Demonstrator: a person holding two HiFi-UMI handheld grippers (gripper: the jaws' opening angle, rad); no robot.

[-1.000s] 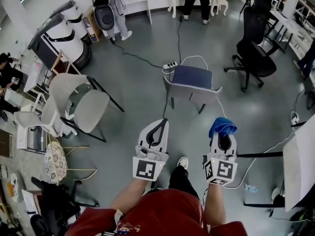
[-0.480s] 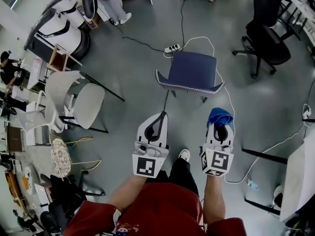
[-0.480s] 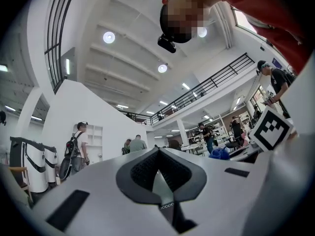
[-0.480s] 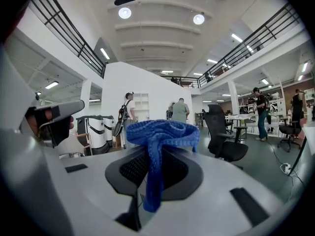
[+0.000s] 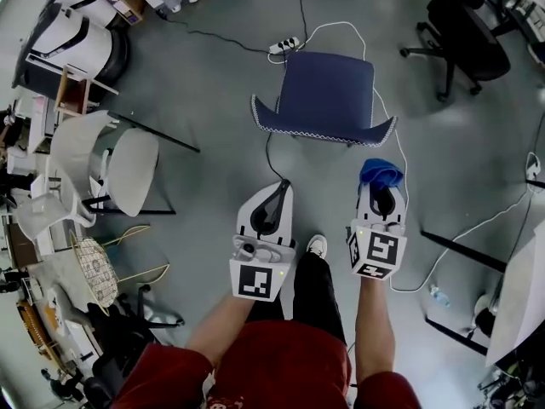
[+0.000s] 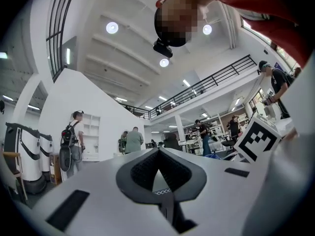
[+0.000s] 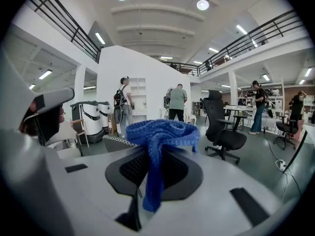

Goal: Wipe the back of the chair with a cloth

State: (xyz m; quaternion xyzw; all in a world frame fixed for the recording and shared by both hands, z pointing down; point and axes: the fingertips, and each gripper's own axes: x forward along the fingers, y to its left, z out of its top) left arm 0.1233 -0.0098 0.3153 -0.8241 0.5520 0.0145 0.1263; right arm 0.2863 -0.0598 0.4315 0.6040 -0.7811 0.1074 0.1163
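Note:
A dark blue chair (image 5: 328, 92) with a grey backrest stands on the floor ahead of me, its back edge (image 5: 324, 136) facing me. My right gripper (image 5: 381, 183) is shut on a blue knitted cloth (image 5: 380, 174), just short of the backrest's right end. In the right gripper view the cloth (image 7: 158, 146) bunches over the closed jaws, and the backrest's edge (image 7: 117, 140) shows behind it. My left gripper (image 5: 279, 187) is shut with nothing in it, below and left of the backrest. A sliver of the backrest's stitched edge (image 6: 162, 192) shows between the tips in the left gripper view.
A white chair (image 5: 119, 164) stands to the left, a black office chair (image 5: 464, 32) at the far right. A white cable (image 5: 404, 186) runs over the floor past the chair, with a power strip (image 5: 284, 46) behind it. A white table's corner (image 5: 519, 292) is at my right. People stand in the distance.
The blue chair has come closer and now lies just ahead of both grippers. Both grippers kept their pose, the cloth still held in the right one.

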